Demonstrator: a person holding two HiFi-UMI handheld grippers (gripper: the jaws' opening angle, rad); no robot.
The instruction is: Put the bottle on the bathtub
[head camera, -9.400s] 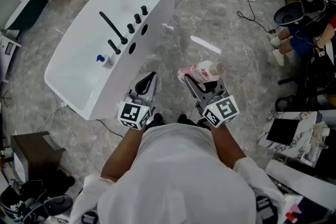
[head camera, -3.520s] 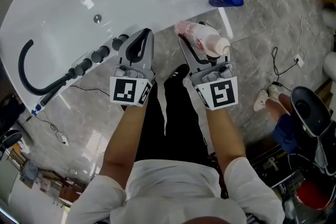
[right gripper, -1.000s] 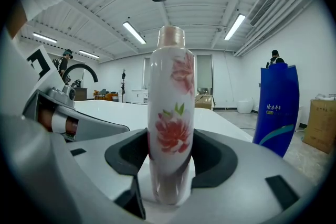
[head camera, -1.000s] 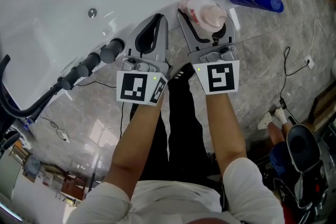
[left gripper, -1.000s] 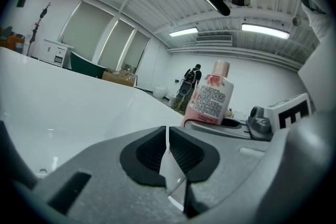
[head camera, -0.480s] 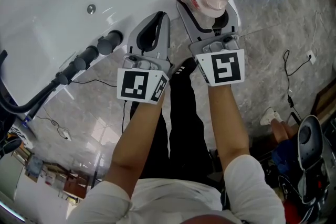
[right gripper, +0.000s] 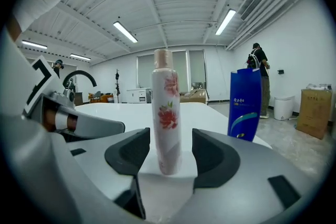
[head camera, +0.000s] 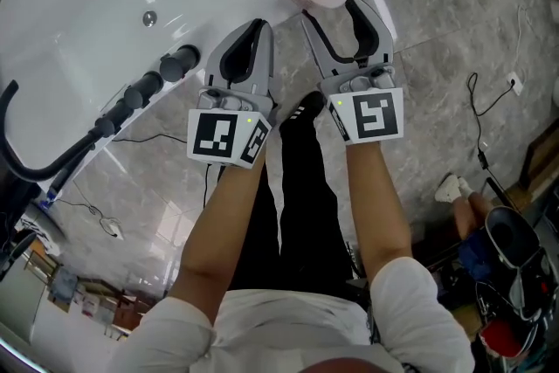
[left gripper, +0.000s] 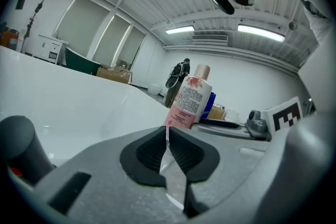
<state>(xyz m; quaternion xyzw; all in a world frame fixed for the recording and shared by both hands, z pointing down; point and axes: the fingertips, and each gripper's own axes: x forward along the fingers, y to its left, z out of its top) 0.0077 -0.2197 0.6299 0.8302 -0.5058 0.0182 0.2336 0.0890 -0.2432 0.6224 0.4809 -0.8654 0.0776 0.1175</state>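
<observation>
- Right gripper view gives us the right gripper [right gripper: 169, 162] with its jaws spread wide. The bottle [right gripper: 165, 113] stands upright in the gap between them, and we see a sliver of space at each side, so neither pad touches it.
- We see a pale bottle with a red flower print and a pinkish cap, standing on the white rim of the bathtub [right gripper: 121, 108].
- A blue bottle [right gripper: 244, 105] stands upright on the same rim, to the right of the flowered one and apart from it.
- From the head view we place the bottle at the tub's near edge, right at the right gripper's tips, with the blue bottle farther along the rim to the right.
- We find the left gripper [left gripper: 167, 131] with its jaws brought together and nothing between them.
- From above, the left gripper sits just beside the right one, its tips over the tub's edge.
- In the left gripper view the bottle stands ahead and slightly right of the closed jaws, with the blue bottle partly hidden behind it.
- We note a row of black knobs [head camera: 179, 64] on the rim to the left of the left gripper, then a curved black faucet [head camera: 35, 135] farther left.
- A small round drain [head camera: 150, 17] shows in the white basin.
- Below the grippers we see grey marbled floor [head camera: 437, 57].
</observation>
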